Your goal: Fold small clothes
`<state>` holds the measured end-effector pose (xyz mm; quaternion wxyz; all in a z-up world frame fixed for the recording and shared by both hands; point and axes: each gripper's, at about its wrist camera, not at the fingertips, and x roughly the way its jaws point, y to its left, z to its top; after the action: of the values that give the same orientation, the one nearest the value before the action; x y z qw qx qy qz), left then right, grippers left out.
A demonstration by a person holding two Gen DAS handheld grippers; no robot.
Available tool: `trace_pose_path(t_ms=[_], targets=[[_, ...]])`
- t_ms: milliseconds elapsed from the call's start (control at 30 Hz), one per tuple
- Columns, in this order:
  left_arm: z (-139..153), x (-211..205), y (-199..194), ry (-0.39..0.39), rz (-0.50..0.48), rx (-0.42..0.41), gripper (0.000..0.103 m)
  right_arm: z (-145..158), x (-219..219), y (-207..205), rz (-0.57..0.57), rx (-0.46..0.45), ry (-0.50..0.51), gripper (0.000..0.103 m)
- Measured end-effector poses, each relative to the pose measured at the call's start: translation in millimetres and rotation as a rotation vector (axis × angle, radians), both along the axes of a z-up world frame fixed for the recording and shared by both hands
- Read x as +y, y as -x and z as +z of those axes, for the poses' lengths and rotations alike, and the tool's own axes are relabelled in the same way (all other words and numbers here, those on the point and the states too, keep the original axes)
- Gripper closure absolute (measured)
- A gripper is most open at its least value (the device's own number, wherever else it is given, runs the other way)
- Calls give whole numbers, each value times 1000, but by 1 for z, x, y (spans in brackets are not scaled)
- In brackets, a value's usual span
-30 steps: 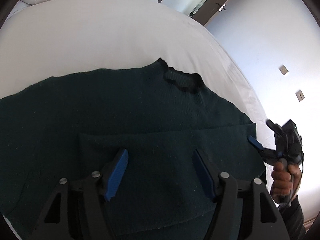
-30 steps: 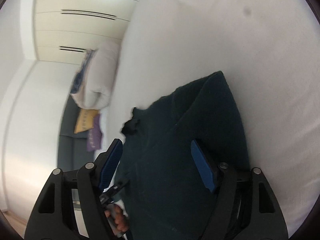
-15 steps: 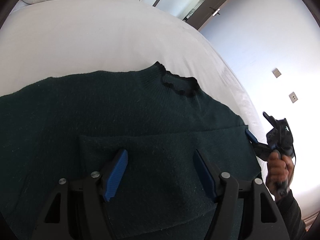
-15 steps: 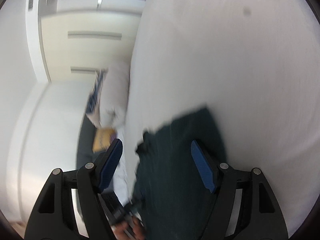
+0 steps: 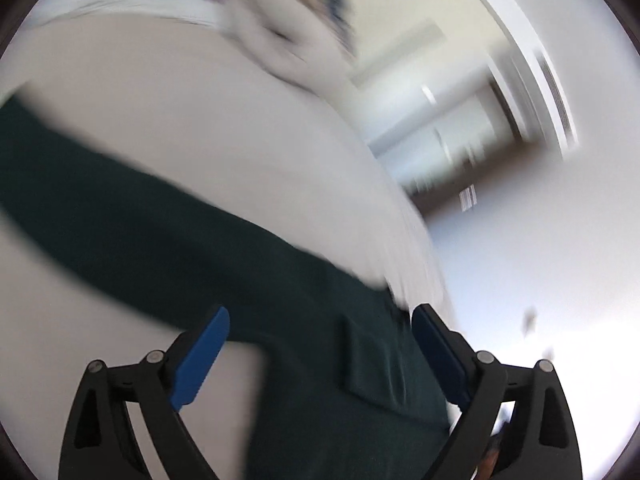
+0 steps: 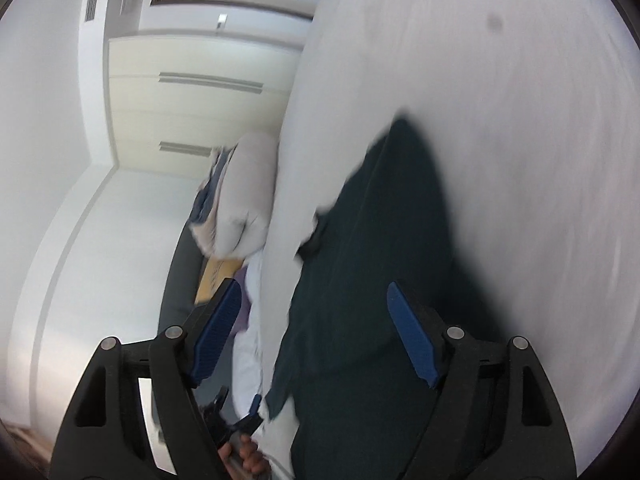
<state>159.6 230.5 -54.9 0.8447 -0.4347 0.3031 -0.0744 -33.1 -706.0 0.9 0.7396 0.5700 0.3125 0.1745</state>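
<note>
Blue-padded and spread wide, your left gripper [image 5: 320,354] hangs just above the dark green sweater [image 5: 168,224], holding nothing; the folded cloth runs between its fingers without touching either pad. Your right gripper [image 6: 312,334] is spread just as wide and also grips nothing, with the sweater [image 6: 384,264] passing under the gap and its right finger [image 6: 412,336] over the cloth.

Low in the right wrist view, just past the sweater's near left edge, you can see the left gripper [image 6: 248,416] from outside with your hand [image 6: 244,456] around its handle; how its tip meets the cloth is too small and blurred to tell.

Taking the sweater as your landmark, it lies flat on the white bed [image 6: 500,128], near the bed's edge. In the left wrist view it stretches away to the left as a long dark band, with a folded layer showing as a raised step between the fingers. That view is heavily motion-blurred.

Beyond the sweater, at the bed's far end, sits a white rolled duvet [image 6: 244,208]. Past that, off the bed, yellow [image 6: 216,276] and purple cushions lie on a grey sofa [image 6: 180,280]. Farthest from the sweater stand the cream wardrobe doors [image 6: 192,112].
</note>
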Motion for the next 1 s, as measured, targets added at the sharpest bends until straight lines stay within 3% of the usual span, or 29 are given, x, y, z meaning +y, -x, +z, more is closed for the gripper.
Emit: trace_pose_path(t_ms=[133,300,467,633,700,800,867,900,1000], targets=[[-38,96,47,206,261,81,9,7,50,23,69,2,-20,27],[-91,149,68,481,464,98,10,25,112,25,136,21,37,27],[-98,158,35,476,511,119,10,52,154,27,194,8,119,27],[-103,180,26,566,600,49,10,67,163,34,203,-4,121,27],[-103,189,25,577,591,14,17,70,160,38,202,-6,126,27],[-114,197,19,583,555,12,50,72,155,43,200,-4,133,27],[-122,199,20,600,555,34,79,72,153,46,200,-5,133,27],[-124,199,21,599,558,41,82,71,154,43,200,-6,135,27],[-109,194,11,499,528,58,97,67,165,31,211,-3,154,27]])
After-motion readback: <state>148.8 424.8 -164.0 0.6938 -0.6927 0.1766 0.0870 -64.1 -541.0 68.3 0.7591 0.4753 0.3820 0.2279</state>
